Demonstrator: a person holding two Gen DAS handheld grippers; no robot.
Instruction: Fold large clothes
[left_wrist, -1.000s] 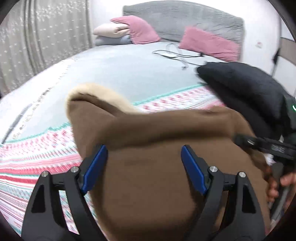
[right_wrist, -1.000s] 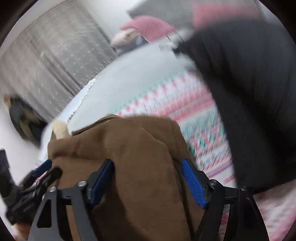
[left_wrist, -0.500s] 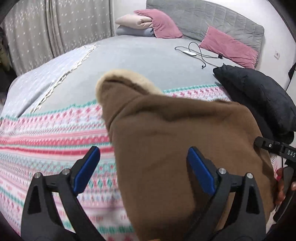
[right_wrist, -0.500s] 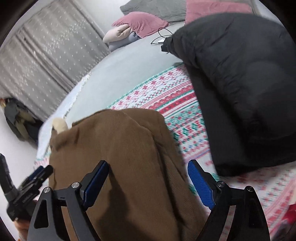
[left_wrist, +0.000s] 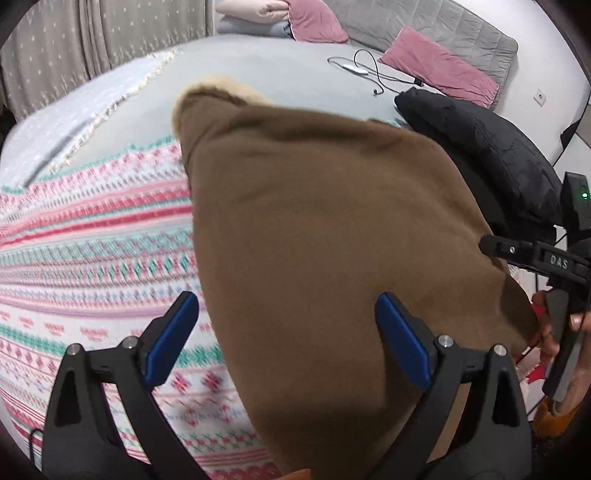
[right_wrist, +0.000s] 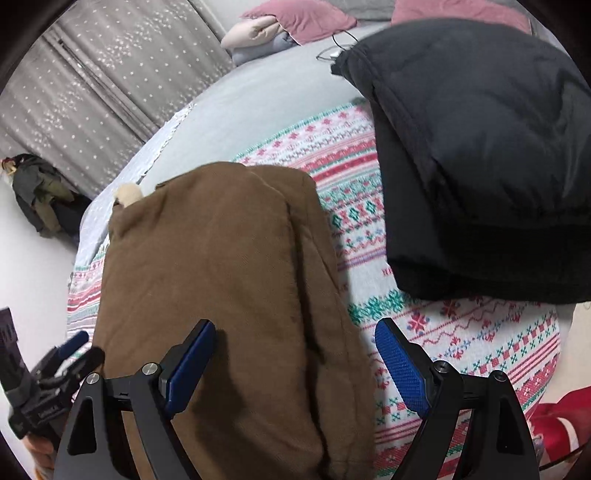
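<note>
1. Blue-padded left tool (left_wrist: 286, 341) stands spread wide and released, grasping nothing; its right pad hangs over the brown coat (left_wrist: 332, 240), its left pad over the patterned blanket (left_wrist: 92, 251).
2. Right tool (right_wrist: 293, 365) is likewise released with nothing clamped; the coat's right edge lies between its pads.
3. Folded brown coat rests on the blanket on the bed; its cream fur trim (left_wrist: 218, 86) marks the far end.
4. Black puffer jacket (right_wrist: 480, 147) lies just right of the coat; pink pillows (left_wrist: 439, 66) sit by the grey headboard (left_wrist: 424, 26) beyond.
</note>
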